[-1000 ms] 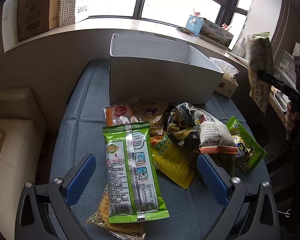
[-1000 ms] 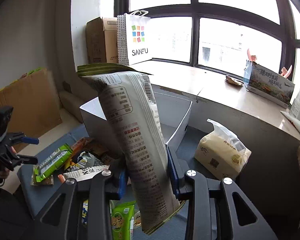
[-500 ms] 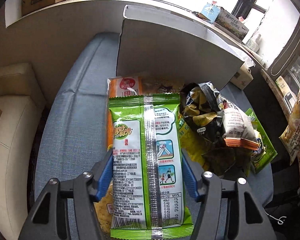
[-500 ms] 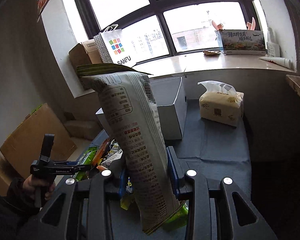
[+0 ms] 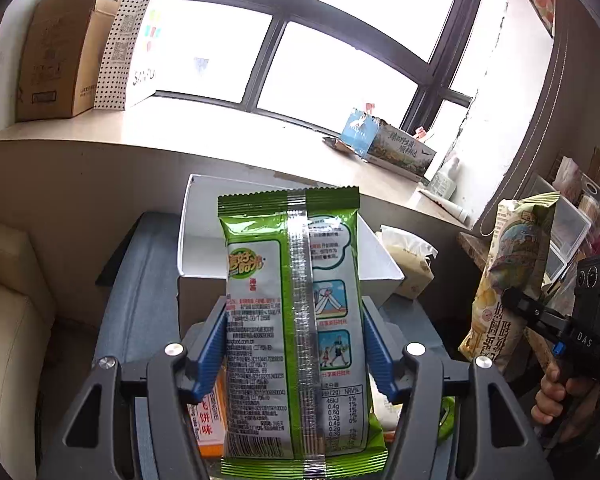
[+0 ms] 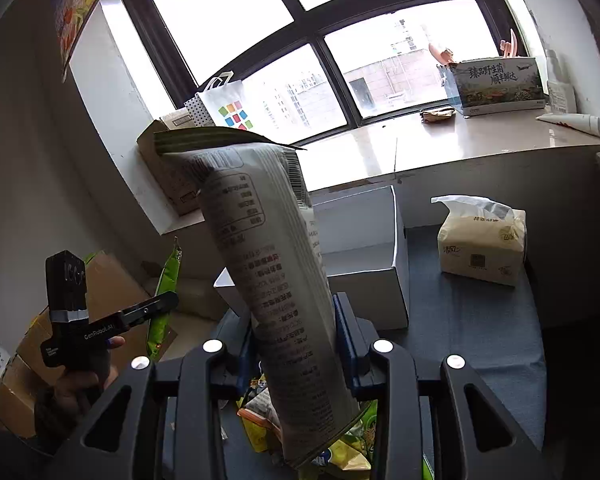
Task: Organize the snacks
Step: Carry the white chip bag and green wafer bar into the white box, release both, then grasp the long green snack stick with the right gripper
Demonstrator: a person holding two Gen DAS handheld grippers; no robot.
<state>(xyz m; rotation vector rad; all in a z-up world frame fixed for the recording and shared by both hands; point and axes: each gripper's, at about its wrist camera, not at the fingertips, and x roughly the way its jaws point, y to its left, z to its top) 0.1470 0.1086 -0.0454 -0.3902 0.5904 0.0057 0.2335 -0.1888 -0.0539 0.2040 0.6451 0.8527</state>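
Observation:
My left gripper point(image 5: 294, 344) is shut on a green snack packet point(image 5: 296, 320) and holds it upright above the blue table, in front of the open white box point(image 5: 284, 236). My right gripper point(image 6: 294, 344) is shut on a tall grey-backed chip bag point(image 6: 272, 280) and holds it upright in the air. That bag and the right gripper also show in the left wrist view point(image 5: 508, 288) at the right. The left gripper point(image 6: 140, 312) with the green packet point(image 6: 166, 288) shows edge-on at the left of the right wrist view. The white box point(image 6: 364, 268) stands behind the bag.
Several loose snack packets point(image 6: 300, 440) lie on the blue tablecloth point(image 6: 480, 340) below my grippers. An orange packet point(image 5: 210, 420) lies under the left gripper. A tissue pack point(image 6: 482, 240) stands right of the box. A windowsill point(image 5: 220, 132) with cartons and a paper bag runs behind.
My left gripper has closed on the green packet and lifted it off the table to upright. My right gripper still holds the chip bag, turned slightly.

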